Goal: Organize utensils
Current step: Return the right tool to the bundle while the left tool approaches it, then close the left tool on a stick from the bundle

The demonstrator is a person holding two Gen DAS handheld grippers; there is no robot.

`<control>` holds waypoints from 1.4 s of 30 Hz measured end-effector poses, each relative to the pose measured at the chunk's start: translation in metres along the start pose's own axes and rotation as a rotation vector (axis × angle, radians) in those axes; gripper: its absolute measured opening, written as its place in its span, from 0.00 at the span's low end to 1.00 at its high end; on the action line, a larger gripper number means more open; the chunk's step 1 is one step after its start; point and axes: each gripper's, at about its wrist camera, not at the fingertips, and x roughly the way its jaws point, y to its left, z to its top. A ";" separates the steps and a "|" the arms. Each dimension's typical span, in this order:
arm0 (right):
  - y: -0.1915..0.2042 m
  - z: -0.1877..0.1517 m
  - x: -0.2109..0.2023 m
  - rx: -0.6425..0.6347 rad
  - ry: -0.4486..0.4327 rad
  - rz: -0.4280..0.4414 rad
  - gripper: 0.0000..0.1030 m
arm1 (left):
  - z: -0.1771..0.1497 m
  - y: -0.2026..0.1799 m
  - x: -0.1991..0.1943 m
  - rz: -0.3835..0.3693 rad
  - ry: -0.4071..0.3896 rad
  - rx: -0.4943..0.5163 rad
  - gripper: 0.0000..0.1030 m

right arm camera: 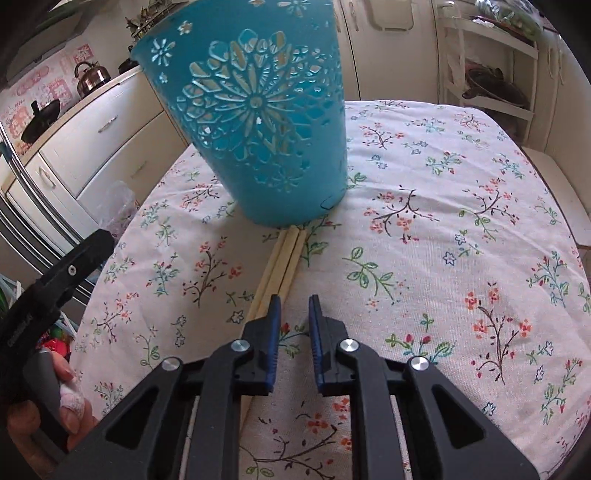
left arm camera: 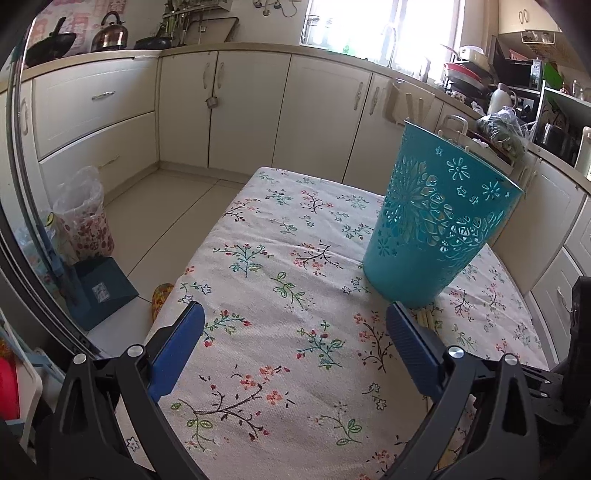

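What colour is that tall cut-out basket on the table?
Teal blue, with flower-shaped cut-outs; the basket shows best in the right wrist view.

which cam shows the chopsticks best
The right wrist view: the chopsticks lie in a bundle on the tablecloth, running from the teal basket toward the jaws. The left wrist view shows only their tips beside a finger.

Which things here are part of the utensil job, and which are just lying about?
Job: chopsticks flat on the tablecloth, touching the base of the teal cutout holder; right gripper just beside them.

Lying about: kettle, wok, bagged greens.
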 end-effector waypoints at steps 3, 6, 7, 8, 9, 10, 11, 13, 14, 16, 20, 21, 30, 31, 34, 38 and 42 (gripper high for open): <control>-0.002 0.000 -0.001 -0.010 -0.001 0.001 0.15 | -0.001 -0.005 0.000 -0.003 0.006 0.016 0.92; -0.004 -0.001 -0.001 0.008 -0.007 0.031 0.15 | -0.003 -0.010 0.000 -0.006 0.010 0.030 0.92; -0.004 -0.001 0.000 0.012 -0.006 0.033 0.15 | -0.003 -0.011 0.000 -0.008 0.011 0.032 0.92; -0.004 -0.001 0.000 0.015 -0.006 0.039 0.15 | -0.004 -0.012 0.000 -0.009 0.013 0.033 0.92; -0.002 -0.001 0.001 0.010 -0.002 0.035 0.15 | -0.004 -0.013 0.000 -0.008 0.015 0.035 0.92; 0.000 0.000 0.002 0.001 -0.001 0.026 0.15 | -0.004 -0.013 0.000 -0.009 0.015 0.035 0.92; 0.002 0.000 0.002 -0.012 -0.003 0.013 0.15 | -0.004 -0.013 0.000 -0.010 0.016 0.036 0.92; 0.005 0.000 0.003 -0.030 -0.003 0.004 0.15 | -0.004 -0.014 0.001 -0.011 0.018 0.039 0.92; 0.006 0.000 0.003 -0.050 -0.003 -0.007 0.14 | -0.004 -0.014 0.001 -0.012 0.019 0.039 0.92; 0.006 0.000 0.001 -0.083 0.002 -0.011 0.09 | -0.004 -0.015 0.001 -0.017 0.024 0.042 0.92; -0.003 -0.005 -0.006 -0.147 0.015 -0.023 0.09 | -0.004 -0.025 0.008 -0.026 0.067 0.067 0.92; -0.007 -0.006 -0.009 -0.149 0.018 -0.018 0.09 | -0.004 -0.029 0.011 -0.025 0.081 0.079 0.92; -0.046 -0.021 -0.028 -0.065 0.003 0.052 0.08 | -0.008 -0.075 0.044 0.052 0.196 0.207 0.92; -0.047 -0.021 -0.028 -0.055 0.002 0.056 0.08 | -0.009 -0.079 0.047 0.072 0.208 0.224 0.92; -0.045 -0.019 -0.026 -0.046 0.001 0.062 0.08 | -0.009 -0.087 0.057 0.099 0.234 0.244 0.92; -0.045 -0.018 -0.026 -0.039 0.000 0.077 0.08 | -0.010 -0.093 0.067 0.135 0.260 0.263 0.92; -0.047 -0.019 -0.027 -0.028 -0.001 0.088 0.08 | -0.010 -0.095 0.072 0.154 0.276 0.272 0.92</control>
